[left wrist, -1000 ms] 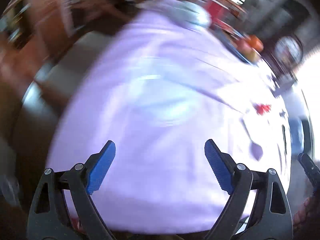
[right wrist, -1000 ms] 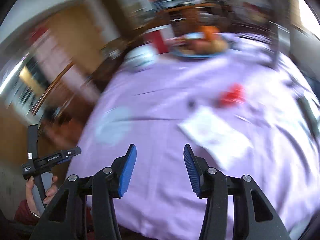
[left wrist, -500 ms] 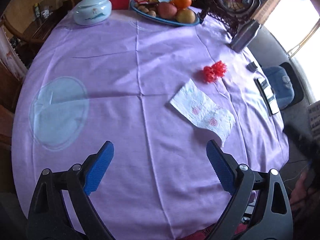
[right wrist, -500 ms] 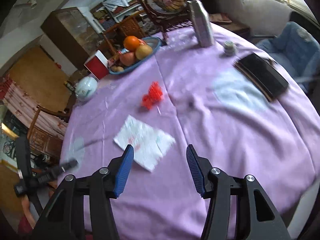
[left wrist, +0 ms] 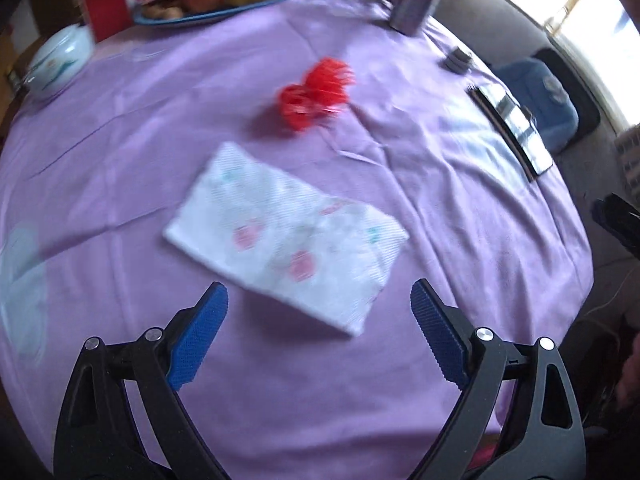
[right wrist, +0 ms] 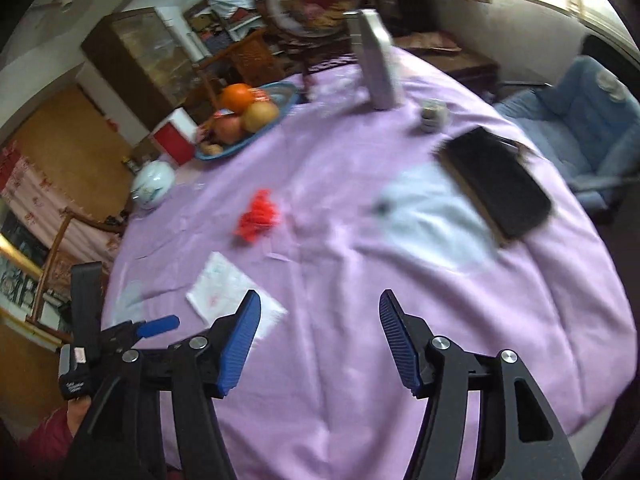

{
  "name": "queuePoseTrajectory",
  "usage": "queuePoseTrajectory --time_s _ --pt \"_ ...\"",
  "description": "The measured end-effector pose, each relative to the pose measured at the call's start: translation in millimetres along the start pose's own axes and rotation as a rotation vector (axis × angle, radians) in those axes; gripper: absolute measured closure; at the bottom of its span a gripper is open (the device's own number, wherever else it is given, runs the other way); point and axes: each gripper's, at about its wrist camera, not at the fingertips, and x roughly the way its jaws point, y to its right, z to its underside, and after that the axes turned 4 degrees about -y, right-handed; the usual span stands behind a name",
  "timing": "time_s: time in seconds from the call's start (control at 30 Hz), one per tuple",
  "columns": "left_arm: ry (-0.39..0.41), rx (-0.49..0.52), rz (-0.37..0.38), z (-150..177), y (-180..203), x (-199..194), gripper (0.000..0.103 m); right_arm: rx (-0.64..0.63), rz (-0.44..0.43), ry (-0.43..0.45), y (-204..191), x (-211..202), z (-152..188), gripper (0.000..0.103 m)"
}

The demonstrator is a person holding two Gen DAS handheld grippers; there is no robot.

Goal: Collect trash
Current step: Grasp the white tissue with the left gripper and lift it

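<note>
Purple-clothed counter carries a white napkin, a red wrapper just beyond it, both tongs released, empty.

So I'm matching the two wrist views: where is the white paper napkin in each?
Left wrist: napkin at centre, just ahead of the open tongs.
Right wrist: napkin lower left, partly behind the left finger.
Shared landmark: red crumpled wrapper just beyond it.

Lilac cloth; white napkin w/ pink print; red scrap.
</note>
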Motion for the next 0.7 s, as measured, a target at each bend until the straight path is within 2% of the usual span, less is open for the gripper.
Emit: queuePoseTrajectory --time_s 0.1,0.2,0.23,0.27,0.37,0.57,0.7 --pt "-0.011 0.019 -0.02 -4.8 7.1 16.6 0.021 0.045 0.028 0.011 22.1 -10.1 1.9 0.042" --pt "-0.036 0.008 -0.031 -6.9 3.4 31.5 0.045 0.054 0.044 0.024 32.8 -17.6 2.5 0.042" --pt "-0.029 0.003 -0.042 -6.1 0.7 31.8 0.055 0.053 0.044 0.027 34.6 -18.7 2.2 0.042" --pt "-0.018 0.001 -0.039 -5.1 -1.8 28.6 0.068 0.053 0.042 0.028 35.2 -18.8 1.3 0.042" --pt "0.002 -0.042 -0.003 -1.4 -13.1 14.9 0.089 0.048 0.012 0.025 32.3 -12.8 -3.6 0.042" --pt "0.106 -0.166 -0.032 18.3 -44.7 -38.2 0.092 -0.041 -0.077 -0.032 -1.5 16.5 -16.9 0.042" --pt "0.164 -0.291 -0.1 47.3 -77.3 -79.9 0.092 -0.105 -0.161 -0.077 -34.7 39.4 -27.4 0.042"
